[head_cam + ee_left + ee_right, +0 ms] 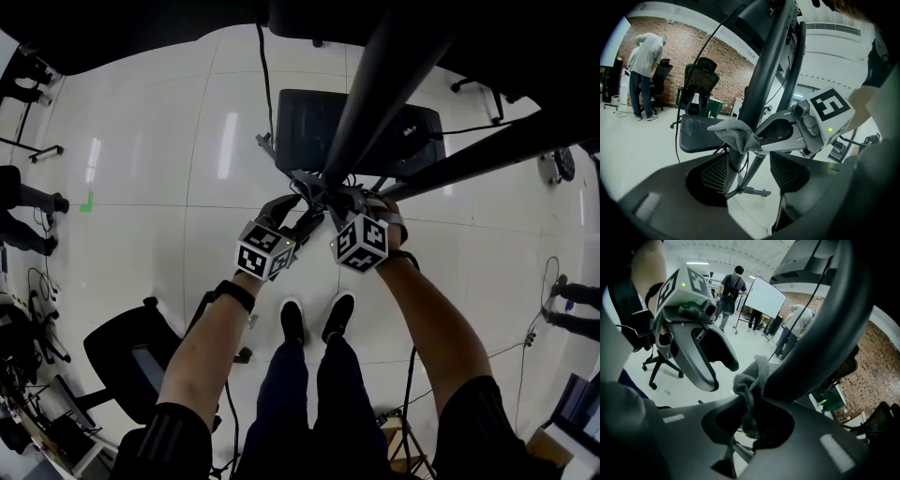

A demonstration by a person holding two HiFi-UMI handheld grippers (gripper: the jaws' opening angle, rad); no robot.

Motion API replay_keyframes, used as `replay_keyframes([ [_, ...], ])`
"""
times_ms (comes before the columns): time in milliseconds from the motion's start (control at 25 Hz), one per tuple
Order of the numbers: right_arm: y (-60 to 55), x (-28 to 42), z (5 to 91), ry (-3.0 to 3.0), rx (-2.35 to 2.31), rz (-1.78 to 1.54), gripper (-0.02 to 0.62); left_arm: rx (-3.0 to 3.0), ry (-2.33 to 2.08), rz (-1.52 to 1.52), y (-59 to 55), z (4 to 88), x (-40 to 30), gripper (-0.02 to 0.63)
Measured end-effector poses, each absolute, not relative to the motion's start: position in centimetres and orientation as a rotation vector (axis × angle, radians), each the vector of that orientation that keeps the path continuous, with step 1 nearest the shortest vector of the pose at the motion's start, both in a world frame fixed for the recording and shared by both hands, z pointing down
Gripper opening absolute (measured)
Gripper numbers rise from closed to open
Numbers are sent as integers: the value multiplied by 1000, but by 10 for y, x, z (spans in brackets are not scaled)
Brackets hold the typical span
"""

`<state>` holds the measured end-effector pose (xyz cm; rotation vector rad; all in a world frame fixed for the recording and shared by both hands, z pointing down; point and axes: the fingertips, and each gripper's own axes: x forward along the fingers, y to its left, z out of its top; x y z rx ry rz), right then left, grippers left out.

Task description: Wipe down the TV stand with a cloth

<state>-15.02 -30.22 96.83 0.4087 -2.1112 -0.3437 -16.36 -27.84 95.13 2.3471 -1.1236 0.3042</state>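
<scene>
The TV stand's dark pole (375, 94) rises from its black base plate (309, 131) on the white floor. A grey cloth (733, 131) is wrapped against the pole (764, 70), pinched by my right gripper (759, 140). In the right gripper view the cloth (752, 376) sits bunched between the jaws of the right gripper (750, 418), tight to the pole (820, 333). My left gripper (750, 168) stands open, its jaws either side of the pole just below the cloth. Both grippers meet at the pole in the head view, left gripper (302, 208) and right gripper (342, 199).
A black office chair (131, 352) stands at the lower left, and the person's feet (314, 319) are right behind the grippers. Cables (262, 75) run over the floor by the base. Another chair (701, 82), people (644, 70) and a whiteboard (764, 298) are farther off.
</scene>
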Motion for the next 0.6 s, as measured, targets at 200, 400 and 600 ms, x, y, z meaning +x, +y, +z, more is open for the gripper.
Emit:
replay_keyframes([
  [200,-304,-149,988,-2107,427,-284,52,2317,-1123,311,-270,971,-164,310],
  [400,-297,-142,951,-2203,528,-193,52,2348,-1098,298,-262,950,-156,314],
  [600,-270,-134,862,-2333,650,-133,54,2434,-1135,256,-248,870,-157,316],
])
